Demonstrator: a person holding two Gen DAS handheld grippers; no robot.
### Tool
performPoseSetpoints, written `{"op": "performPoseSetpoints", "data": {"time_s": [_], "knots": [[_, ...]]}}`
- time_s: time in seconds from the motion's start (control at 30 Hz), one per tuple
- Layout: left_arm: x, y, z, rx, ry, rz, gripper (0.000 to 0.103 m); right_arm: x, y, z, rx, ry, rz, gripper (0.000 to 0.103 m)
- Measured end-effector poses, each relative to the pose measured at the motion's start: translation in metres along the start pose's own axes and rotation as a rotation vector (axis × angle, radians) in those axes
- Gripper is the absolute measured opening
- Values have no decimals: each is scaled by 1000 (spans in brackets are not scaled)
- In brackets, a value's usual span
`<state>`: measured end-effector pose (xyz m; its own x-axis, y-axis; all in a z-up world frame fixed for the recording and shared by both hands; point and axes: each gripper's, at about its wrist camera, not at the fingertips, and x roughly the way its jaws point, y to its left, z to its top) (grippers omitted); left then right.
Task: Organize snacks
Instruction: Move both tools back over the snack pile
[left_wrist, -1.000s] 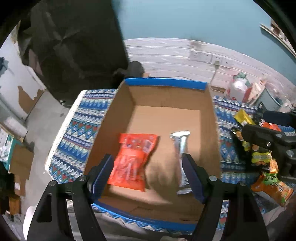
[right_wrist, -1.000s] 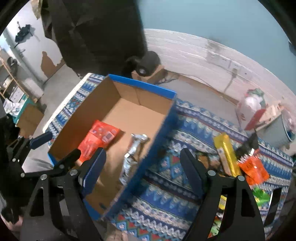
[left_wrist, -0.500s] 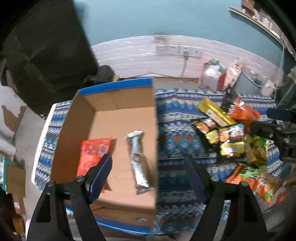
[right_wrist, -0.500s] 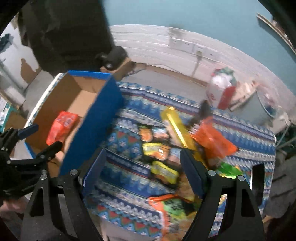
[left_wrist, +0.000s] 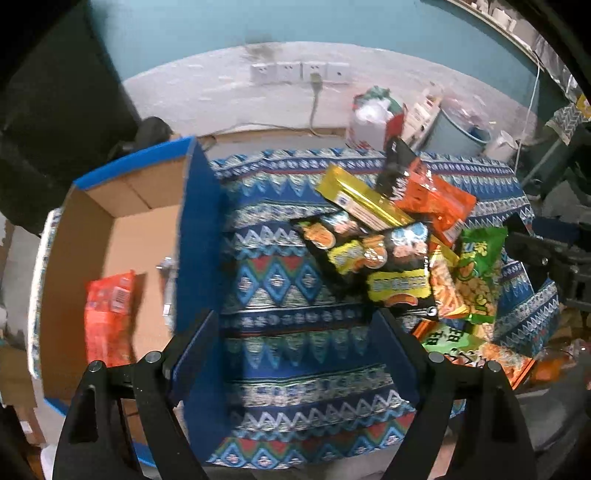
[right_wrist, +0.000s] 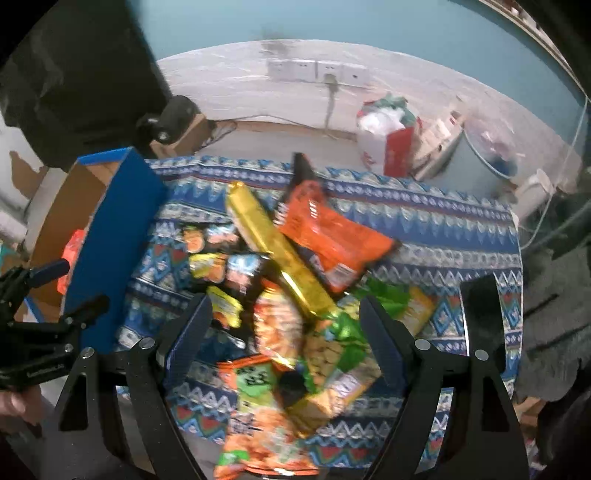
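A: Nearest first. What do the left tongs (left_wrist: 295, 354) have?

B: Nothing. Their jaws are opening, and between the blue pads shows only the patterned cloth of the surface (left_wrist: 291, 280). Just to their left stands the blue outer wall of the cardboard box (left_wrist: 199, 236), with its open inside farther left.

A: What lies in the box?

B: A red-orange packet (left_wrist: 109, 314) lies flat on the box floor, left of the left tongs. A silvery wrapper (left_wrist: 167, 284) peeks out beside the inner wall, mostly hidden.

A: And the right tongs (right_wrist: 282, 345)?

B: They stand wide apart and grip nothing. They hang right over the heap of snacks (right_wrist: 295, 332), with blurred orange and green bags between and below the pads; no pad presses on any of them.

A: And beyond those pads?

B: A long gold packet (right_wrist: 273, 251) runs diagonally away from the right tongs. An orange bag (right_wrist: 332, 236) lies just beyond and to its right, overlapping it. Small dark packets (right_wrist: 221, 258) lie to the left, between the heap and the box.

A: Farthest back?

B: Past the far edge of the surface there is a white bag with red (right_wrist: 384, 136) on the floor and a row of wall sockets (right_wrist: 317, 72) above it.
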<state>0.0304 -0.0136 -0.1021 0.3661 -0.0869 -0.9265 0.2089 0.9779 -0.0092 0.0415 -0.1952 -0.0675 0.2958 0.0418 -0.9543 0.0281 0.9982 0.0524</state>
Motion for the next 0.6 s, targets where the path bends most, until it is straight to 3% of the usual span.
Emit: {"op": "performPoseSetpoints", "data": {"time_s": [0.6], "knots": [[62, -43, 17, 15, 126, -62, 86, 61, -55, -23, 93, 144, -28, 81]]}}
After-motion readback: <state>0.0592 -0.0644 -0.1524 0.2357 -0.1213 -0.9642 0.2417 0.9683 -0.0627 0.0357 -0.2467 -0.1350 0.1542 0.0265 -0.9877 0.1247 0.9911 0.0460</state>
